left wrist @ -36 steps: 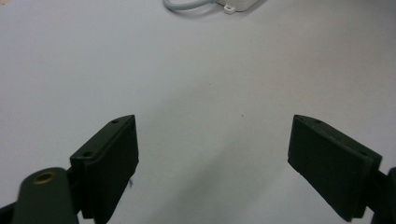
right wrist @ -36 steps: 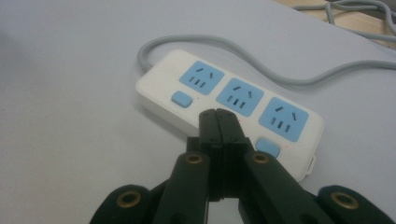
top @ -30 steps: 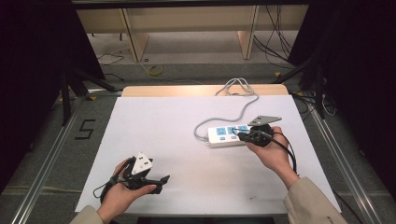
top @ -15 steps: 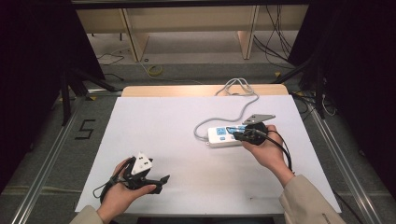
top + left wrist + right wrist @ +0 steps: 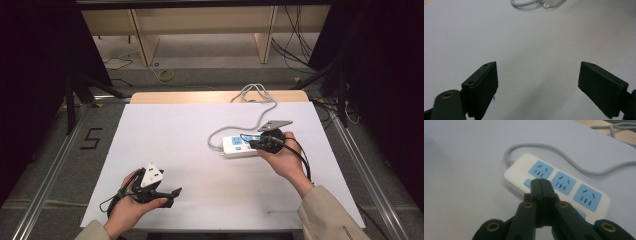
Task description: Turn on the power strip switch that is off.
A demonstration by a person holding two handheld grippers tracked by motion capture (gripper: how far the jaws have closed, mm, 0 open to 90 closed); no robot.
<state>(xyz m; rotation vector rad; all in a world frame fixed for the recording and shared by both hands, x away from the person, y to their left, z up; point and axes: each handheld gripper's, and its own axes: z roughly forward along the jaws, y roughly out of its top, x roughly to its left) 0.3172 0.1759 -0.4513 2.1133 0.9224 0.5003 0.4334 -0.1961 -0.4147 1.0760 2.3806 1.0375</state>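
A white power strip (image 5: 239,146) with three blue sockets (image 5: 563,183) lies right of the table's middle, its grey cable (image 5: 252,96) running to the far edge. My right gripper (image 5: 251,144) is over the strip, its jaws pressed together with nothing between them, the tips (image 5: 540,182) just above the strip's near edge by a blue switch. My left gripper (image 5: 172,192) rests near the front left of the table, held in a hand, jaws wide apart over bare white surface (image 5: 536,62). The strip's end (image 5: 549,3) shows far ahead in the left gripper view.
A white sheet (image 5: 175,135) covers the table, with a wooden strip (image 5: 200,97) showing at the far edge. Cables (image 5: 295,45) and wooden furniture legs (image 5: 142,40) stand on the floor beyond. Metal rails (image 5: 55,165) run along both table sides.
My right gripper has shifted left along the power strip, toward its cable end. The left gripper has stayed in place.
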